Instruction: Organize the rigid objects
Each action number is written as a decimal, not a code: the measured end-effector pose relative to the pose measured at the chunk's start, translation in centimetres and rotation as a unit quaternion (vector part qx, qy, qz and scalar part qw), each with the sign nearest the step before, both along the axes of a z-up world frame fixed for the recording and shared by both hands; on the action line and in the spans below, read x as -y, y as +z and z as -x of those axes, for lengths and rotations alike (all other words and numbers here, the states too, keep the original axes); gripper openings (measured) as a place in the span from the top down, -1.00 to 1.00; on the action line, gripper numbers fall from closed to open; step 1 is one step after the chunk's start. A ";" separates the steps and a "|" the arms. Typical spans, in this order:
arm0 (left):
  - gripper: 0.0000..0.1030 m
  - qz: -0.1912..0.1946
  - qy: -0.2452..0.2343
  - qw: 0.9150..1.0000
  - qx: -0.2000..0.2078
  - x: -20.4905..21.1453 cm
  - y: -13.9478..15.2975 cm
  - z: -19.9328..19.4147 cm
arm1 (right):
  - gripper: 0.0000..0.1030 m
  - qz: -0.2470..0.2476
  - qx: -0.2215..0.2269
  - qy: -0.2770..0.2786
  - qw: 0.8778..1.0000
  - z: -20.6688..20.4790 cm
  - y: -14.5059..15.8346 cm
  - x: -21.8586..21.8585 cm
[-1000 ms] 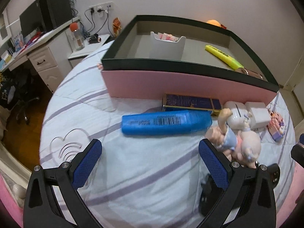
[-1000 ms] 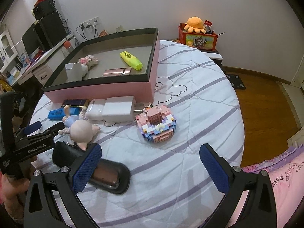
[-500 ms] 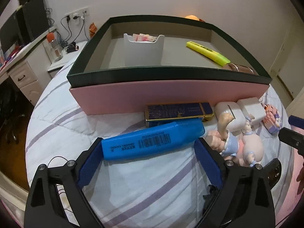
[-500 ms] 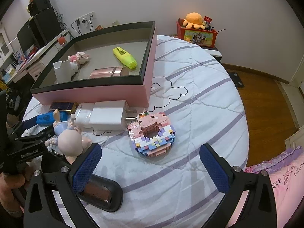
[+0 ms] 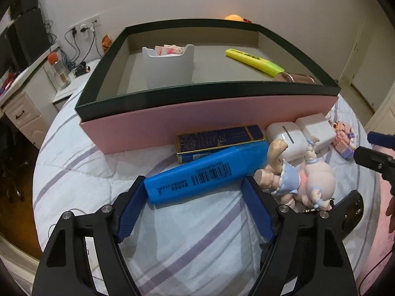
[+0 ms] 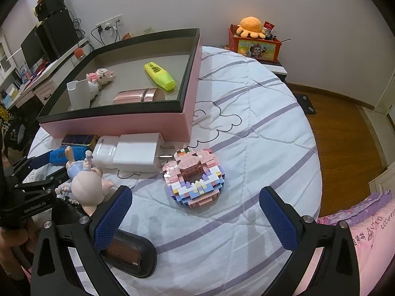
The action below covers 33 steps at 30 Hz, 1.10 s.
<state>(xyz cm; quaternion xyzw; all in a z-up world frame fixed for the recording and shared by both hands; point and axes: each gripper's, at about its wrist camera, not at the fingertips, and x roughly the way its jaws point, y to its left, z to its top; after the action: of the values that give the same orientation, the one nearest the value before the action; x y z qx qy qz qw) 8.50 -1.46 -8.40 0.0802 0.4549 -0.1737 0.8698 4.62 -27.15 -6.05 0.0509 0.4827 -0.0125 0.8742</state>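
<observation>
White walls [image 6: 172, 0], wooden floor [image 6: 345, 128], a desk [image 5: 22, 98] with drawers at left

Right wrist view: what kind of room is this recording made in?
Most likely a bedroom at home. The work surface is a bed with a striped quilt, a desk with a monitor stands along the wall, and a plush octopus sits on a toy box in the corner.

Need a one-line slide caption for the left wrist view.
Left hand-held gripper closing around a blue highlighter lying on the bedspread before the pink storage box.
</observation>
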 end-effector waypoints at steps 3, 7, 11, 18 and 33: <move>-0.52 0.012 0.003 1.000 -0.001 -0.2 0.1 -0.1 | -1.00 -0.001 0.000 -0.001 1.000 0.0 -0.1 0.1; -0.51 0.037 0.017 0.999 -0.001 -1.0 0.1 0.3 | -1.00 -0.001 -0.002 -0.002 1.000 0.0 -0.3 0.3; -0.51 0.052 0.030 0.998 -0.001 -1.6 0.3 0.9 | -1.00 -0.002 -0.003 -0.004 1.000 0.0 -0.5 0.4; 0.53 0.056 0.044 0.997 -0.005 -2.4 0.4 2.0 | -1.00 -0.003 -0.002 -0.006 1.000 -0.2 -0.6 0.6; -0.49 0.019 0.001 1.000 0.009 0.0 0.7 1.6 | -1.00 0.021 -0.016 0.000 1.000 -2.0 -2.5 -0.1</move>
<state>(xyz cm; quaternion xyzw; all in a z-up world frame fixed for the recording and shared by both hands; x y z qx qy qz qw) 6.93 -1.41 -7.74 0.0652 0.4440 -0.1805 0.8753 6.59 -27.08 -8.55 0.0326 0.4962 -0.0239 0.8673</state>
